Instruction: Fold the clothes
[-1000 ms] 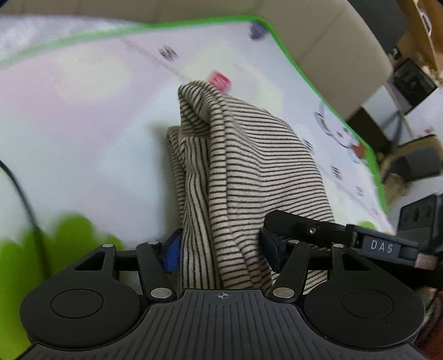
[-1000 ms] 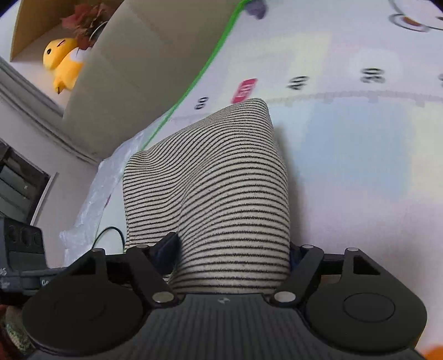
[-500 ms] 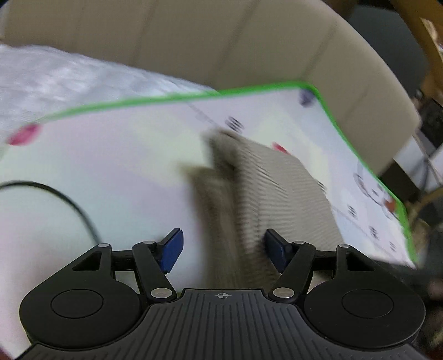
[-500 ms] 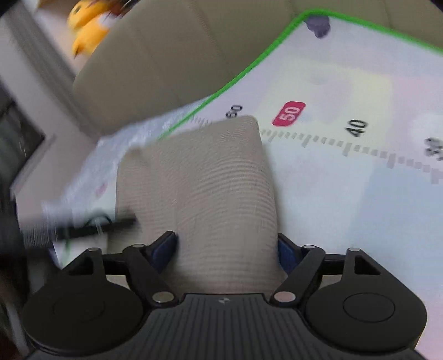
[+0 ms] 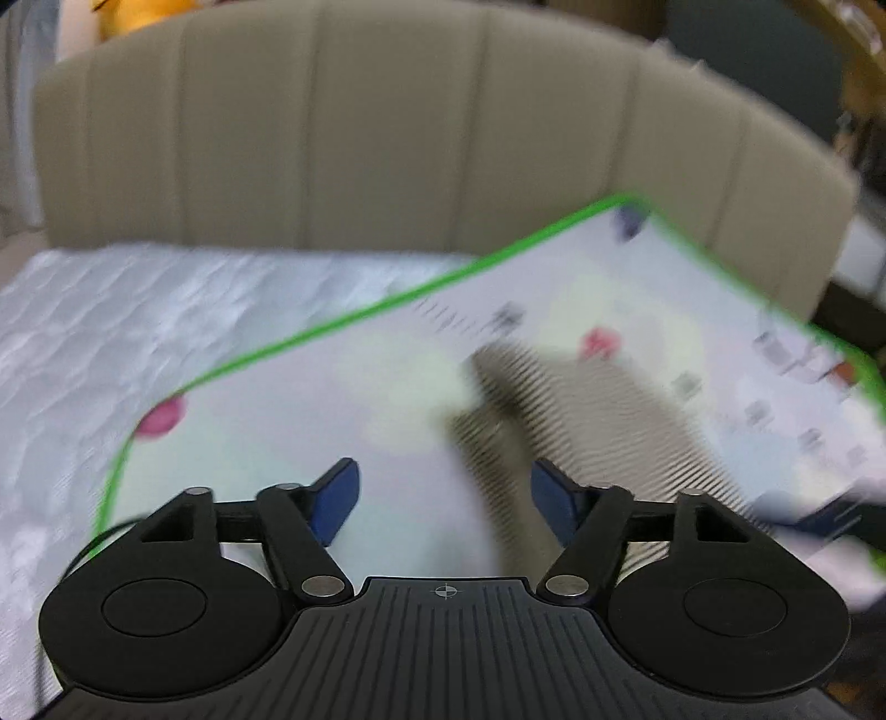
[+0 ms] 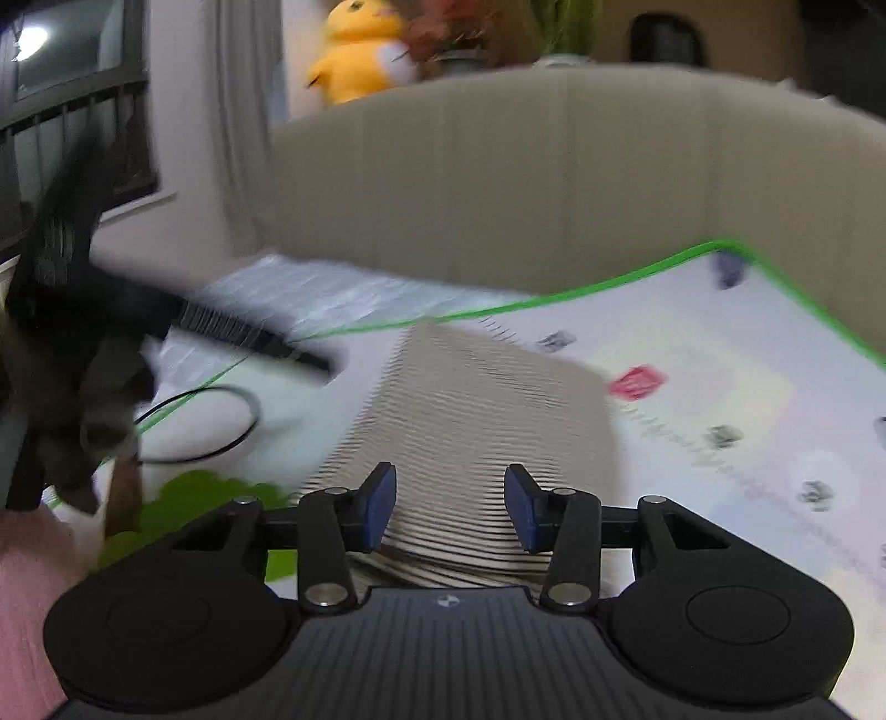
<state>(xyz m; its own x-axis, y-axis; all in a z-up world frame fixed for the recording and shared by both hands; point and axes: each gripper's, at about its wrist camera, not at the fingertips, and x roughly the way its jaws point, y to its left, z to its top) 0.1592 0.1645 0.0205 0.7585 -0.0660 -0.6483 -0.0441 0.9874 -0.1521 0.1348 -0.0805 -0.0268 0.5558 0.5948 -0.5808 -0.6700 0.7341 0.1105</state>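
A beige shirt with thin dark stripes [image 5: 587,426] lies folded on a white play mat with a green border [image 5: 310,437]. My left gripper [image 5: 443,498] hangs above the mat to the left of the shirt. Its jaws are closing with nothing between the blue pads [image 5: 335,498]. In the right wrist view the shirt [image 6: 476,410] lies beyond and below my right gripper [image 6: 451,507]. Its jaws are also closing, and the pads [image 6: 382,507] stand clear of the cloth. The left gripper [image 6: 83,332] shows there as a dark blur at the left.
A beige padded backrest [image 5: 387,138] runs behind the mat. A white quilted cover [image 5: 111,332] lies to the mat's left. A black cable [image 6: 221,432] loops over the mat's near left corner. A yellow plush toy [image 6: 354,50] sits on top of the backrest.
Both grippers have let go of the striped shirt, lifted and drawn back. The shirt now lies on the mat. The right jaws stand narrower than before.
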